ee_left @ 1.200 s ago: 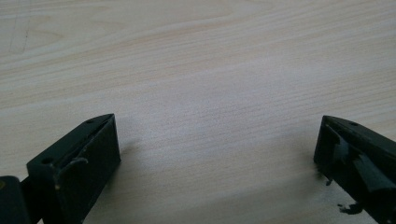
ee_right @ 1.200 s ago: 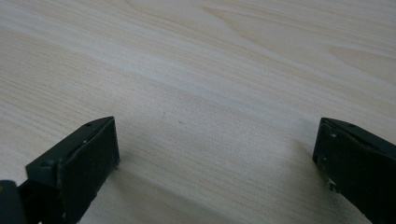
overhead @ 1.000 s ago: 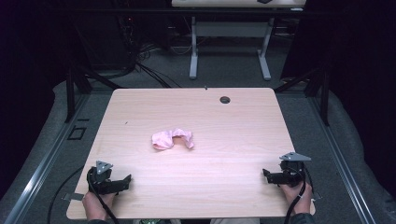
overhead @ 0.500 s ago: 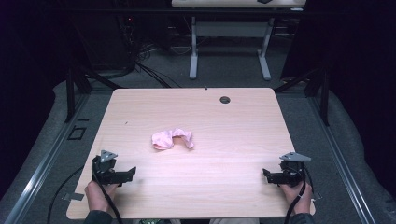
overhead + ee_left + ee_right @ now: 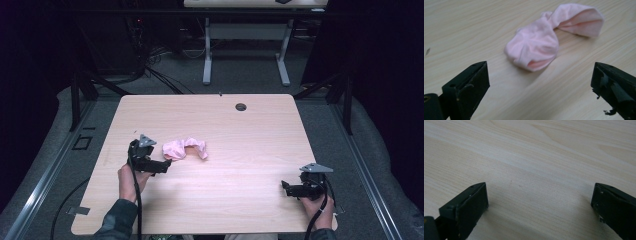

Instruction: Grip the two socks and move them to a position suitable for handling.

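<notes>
2 grippers, 2 hands, 1 cloth, 1 table.

Left gripper [image 5: 162,166]: held in the person's left hand [image 5: 129,180], low over the table [image 5: 240,145]. In the left gripper view [image 5: 539,82] its 2 black jaws stand wide apart with bare wood between them; nothing held.

Just ahead of those jaws, centred a little toward the right one: 1 pink cloth [image 5: 541,43], crumpled. Its near end is a rounded bunch and lies closest to the tool; a twisted neck leads off to a folded flap farther on, to the jaws' right. From the high view the cloth [image 5: 184,148] lies just beyond the gripper's tips, near but not touching.

Right gripper [image 5: 286,188]: held in the right hand [image 5: 316,205], well apart from the cloth. Right gripper view [image 5: 539,202]: 2 jaws wide apart, nothing between them, wood grain ahead.

Farthest off, beyond both tools: 1 round dark hole [image 5: 241,106] near the table's far edge.
</notes>
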The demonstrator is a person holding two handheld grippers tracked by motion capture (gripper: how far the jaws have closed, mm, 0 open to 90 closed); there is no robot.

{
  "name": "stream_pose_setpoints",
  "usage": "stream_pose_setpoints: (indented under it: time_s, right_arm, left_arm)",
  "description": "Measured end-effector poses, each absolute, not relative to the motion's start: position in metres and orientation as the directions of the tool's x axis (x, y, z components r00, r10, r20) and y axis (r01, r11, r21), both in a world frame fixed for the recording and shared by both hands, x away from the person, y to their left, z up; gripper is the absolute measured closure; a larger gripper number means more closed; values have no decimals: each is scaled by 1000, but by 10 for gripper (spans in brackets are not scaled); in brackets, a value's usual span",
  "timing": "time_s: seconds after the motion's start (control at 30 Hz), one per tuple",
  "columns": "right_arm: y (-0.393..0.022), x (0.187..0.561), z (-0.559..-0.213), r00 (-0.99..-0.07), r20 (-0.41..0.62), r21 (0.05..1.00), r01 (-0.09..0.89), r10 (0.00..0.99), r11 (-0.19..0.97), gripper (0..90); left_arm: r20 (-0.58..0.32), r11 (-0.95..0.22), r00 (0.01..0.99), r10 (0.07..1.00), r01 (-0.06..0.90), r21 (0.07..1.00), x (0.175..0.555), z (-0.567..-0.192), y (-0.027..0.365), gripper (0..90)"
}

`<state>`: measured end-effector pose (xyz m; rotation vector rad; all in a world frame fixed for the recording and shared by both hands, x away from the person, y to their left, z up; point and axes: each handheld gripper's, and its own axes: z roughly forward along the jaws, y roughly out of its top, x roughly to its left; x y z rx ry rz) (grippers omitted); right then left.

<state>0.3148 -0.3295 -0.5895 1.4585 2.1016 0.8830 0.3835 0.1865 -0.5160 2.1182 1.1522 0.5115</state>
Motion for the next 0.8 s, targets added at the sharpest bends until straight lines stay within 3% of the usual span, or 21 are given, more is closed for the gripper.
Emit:
stream_pose_setpoints:
  time_s: [0.37, 0.47, 0.8]
  right_arm:
    - [-329, 315, -590, -349, 9, 713, 659, 937, 239, 7]
    - [-329, 315, -590, -348, 8, 713, 659, 937, 239, 8]
    - [-330, 315, -590, -348, 8, 715, 658, 938, 238, 10]
  left_arm:
    - [43, -449, 562, 826, 609, 654, 422, -529, 154, 157]
    - [30, -456, 549, 835, 660, 596, 437, -549, 151, 236]
    - [34, -450, 528, 848, 686, 571, 444, -563, 153, 464]
